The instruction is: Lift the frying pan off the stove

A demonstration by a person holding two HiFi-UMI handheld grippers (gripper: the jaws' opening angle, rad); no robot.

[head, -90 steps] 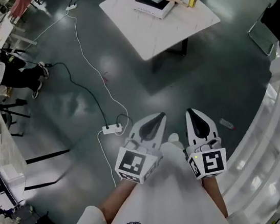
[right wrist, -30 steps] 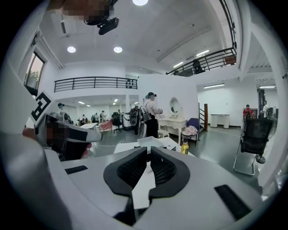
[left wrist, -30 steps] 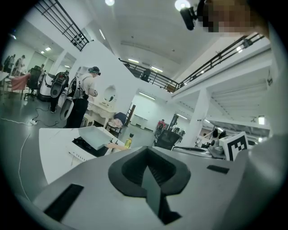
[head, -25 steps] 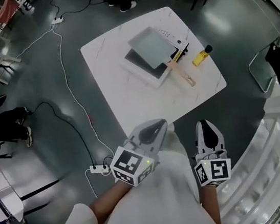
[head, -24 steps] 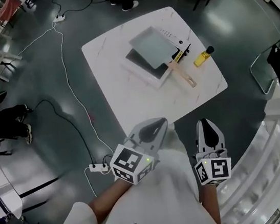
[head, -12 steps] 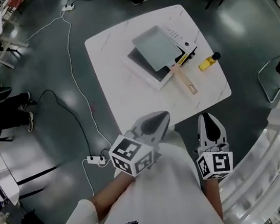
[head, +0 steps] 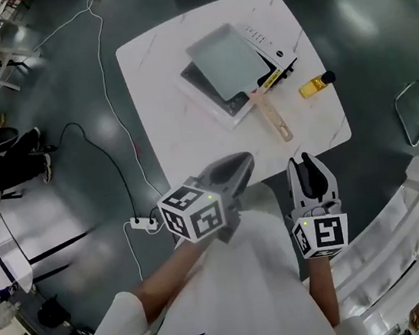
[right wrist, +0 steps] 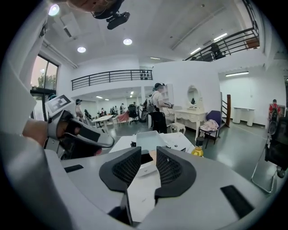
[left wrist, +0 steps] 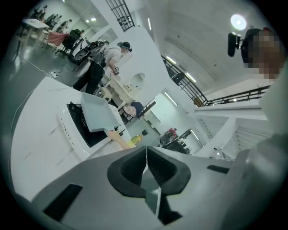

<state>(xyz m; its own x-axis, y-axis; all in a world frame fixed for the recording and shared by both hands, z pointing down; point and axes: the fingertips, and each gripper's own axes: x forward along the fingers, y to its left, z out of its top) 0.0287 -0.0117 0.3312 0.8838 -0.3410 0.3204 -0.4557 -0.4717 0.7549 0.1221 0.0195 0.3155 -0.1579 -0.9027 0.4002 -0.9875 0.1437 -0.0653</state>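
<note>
Since a second ago the white marble-topped table has come nearer and more central in the head view: the person is closing on it. Over the same interval the right gripper went from jaws together to jaws opening, with nothing between them. Left gripper unchanged, clenched tight on nothing. Reading: the right one is being readied for the grab. This is the approach step, and the lift has not begun.

Pale grey square frying pan sits on the white slab stove with a black glass top, toward the table's far side. Its light wooden handle reaches off the stove toward the near right edge. Both grippers are short of the table, held over the person's white front.

Head view only: the plan layout, meaning handle direction, a small yellow bottle with a dark cap just right of the handle, and a white power strip on the dark floor at left.

Right gripper view only: the gap between its ribbed pads, with pan and table framed just beyond it, roughly on line. The left gripper shows at its left.

Left gripper view only: pads pressed into one seam, with pan and stove up and to the left, off its axis
</note>
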